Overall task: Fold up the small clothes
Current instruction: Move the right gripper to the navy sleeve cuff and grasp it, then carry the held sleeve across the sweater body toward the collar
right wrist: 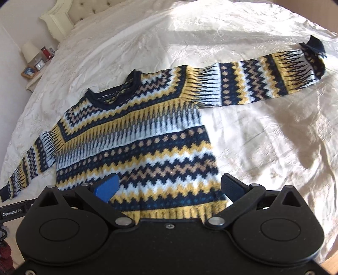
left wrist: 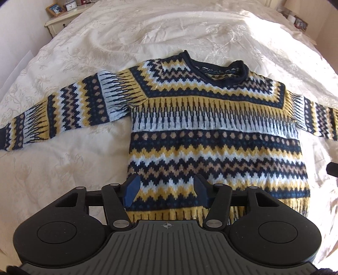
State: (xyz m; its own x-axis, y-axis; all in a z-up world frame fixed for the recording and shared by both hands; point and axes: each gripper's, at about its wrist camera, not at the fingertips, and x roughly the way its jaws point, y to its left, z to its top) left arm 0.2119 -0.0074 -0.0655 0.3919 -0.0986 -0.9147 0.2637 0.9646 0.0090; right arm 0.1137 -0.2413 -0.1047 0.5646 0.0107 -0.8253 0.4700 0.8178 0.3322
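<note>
1. Left wrist view: navy, mustard, white and tan zigzag-knit sweater (left wrist: 215, 135) lies flat, front up, on cream embroidered satin bedspread (left wrist: 147, 27). Neck points away from cam, hem nearest. Both sleeves spread out sideways.
2. Cut off/hidden, left view: hem partly covered by gripper body; one sleeve runs out of frame at right edge, other sleeve's cuff clipped at left edge. Small dark object at right edge, can't ID.
3. Bkgd, left view: cream bedside cabinet (left wrist: 61, 19) w/ wooden photo frame (left wrist: 55, 8) and small clock; details too small to read.
4. Right wrist view: same sweater (right wrist: 135, 143) seen at an angle. Far sleeve stretched out fully, navy cuff (right wrist: 314, 46) rumpled and turned up. Near sleeve's cuff reaches left frame edge.
5. Hidden, right view: hem middle behind gripper body. Cream headboard (right wrist: 63, 19) cropped at top. Lamp and items on side table blurred.
6. Left gripper (left wrist: 166, 190): jaws apart, moderate gap, blue pads (left wrist: 132, 189). Holds nothing. Sits over lower body of sweater; contact w/ knit can't be judged.
7. Right gripper (right wrist: 171, 188): jaws spread wide, nothing held. Poised over lower right part of sweater near hem, one finger over bedspread just beside side seam; touching or not, can't tell.
</note>
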